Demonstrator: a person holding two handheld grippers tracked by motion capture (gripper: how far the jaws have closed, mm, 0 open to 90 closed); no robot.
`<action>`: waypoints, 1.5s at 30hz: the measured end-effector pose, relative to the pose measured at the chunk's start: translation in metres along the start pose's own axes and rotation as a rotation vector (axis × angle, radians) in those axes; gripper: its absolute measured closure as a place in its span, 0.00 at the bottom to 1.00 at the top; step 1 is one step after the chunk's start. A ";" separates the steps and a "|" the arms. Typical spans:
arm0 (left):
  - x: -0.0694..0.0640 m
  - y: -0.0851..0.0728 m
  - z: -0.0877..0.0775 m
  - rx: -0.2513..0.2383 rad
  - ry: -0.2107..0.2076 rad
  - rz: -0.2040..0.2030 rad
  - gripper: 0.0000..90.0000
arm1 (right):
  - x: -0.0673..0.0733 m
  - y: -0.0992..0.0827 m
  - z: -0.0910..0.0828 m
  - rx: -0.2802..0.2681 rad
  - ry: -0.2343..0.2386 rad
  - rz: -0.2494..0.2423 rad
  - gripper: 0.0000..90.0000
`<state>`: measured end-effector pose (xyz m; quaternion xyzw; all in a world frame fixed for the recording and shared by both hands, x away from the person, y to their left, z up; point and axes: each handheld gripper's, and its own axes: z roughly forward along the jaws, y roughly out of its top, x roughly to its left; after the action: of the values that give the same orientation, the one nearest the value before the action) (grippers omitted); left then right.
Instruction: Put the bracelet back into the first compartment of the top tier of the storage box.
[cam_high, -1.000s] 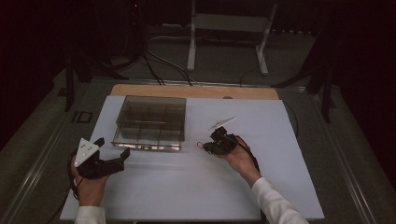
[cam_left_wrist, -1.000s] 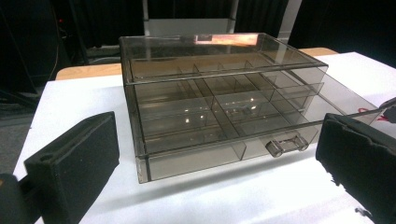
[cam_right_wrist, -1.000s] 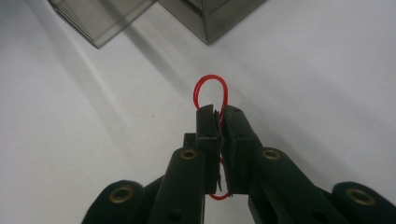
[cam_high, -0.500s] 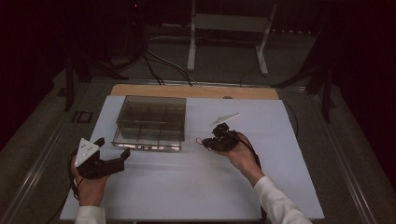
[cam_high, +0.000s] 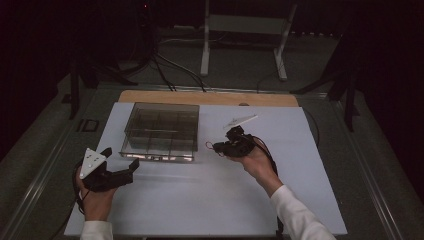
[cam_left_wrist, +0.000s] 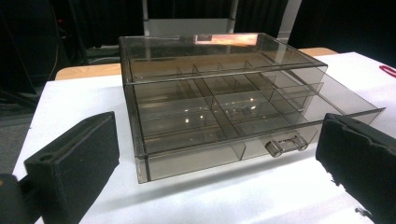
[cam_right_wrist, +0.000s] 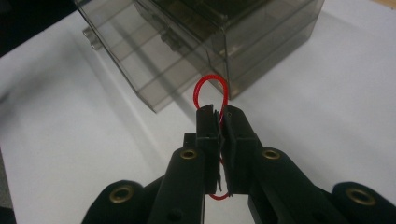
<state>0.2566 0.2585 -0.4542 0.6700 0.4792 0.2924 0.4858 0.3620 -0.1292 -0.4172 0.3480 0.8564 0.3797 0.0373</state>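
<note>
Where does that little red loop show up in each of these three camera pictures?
High view: the red loop is a tiny ring at the right gripper tip, just right of the clear drawer box.
Left gripper view: a red sliver at the right edge may be it; too little to tell.
Right gripper view: centre, pinched between the shut jaws.
Shared landmark: the clear drawer box.
</note>
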 end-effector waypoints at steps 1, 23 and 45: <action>0.000 0.000 0.000 -0.001 0.000 -0.001 0.01 | 0.001 0.002 0.000 -0.005 0.002 -0.001 0.96; 0.001 0.000 -0.001 -0.003 0.001 -0.002 0.01 | 0.022 0.047 0.000 -0.044 0.027 -0.046 0.96; 0.002 0.001 -0.001 -0.003 0.003 0.001 0.01 | 0.033 0.080 0.010 -0.069 0.047 -0.067 0.96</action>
<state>0.2567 0.2607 -0.4535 0.6691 0.4793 0.2942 0.4858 0.3855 -0.0648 -0.3631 0.3086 0.8546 0.4156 0.0420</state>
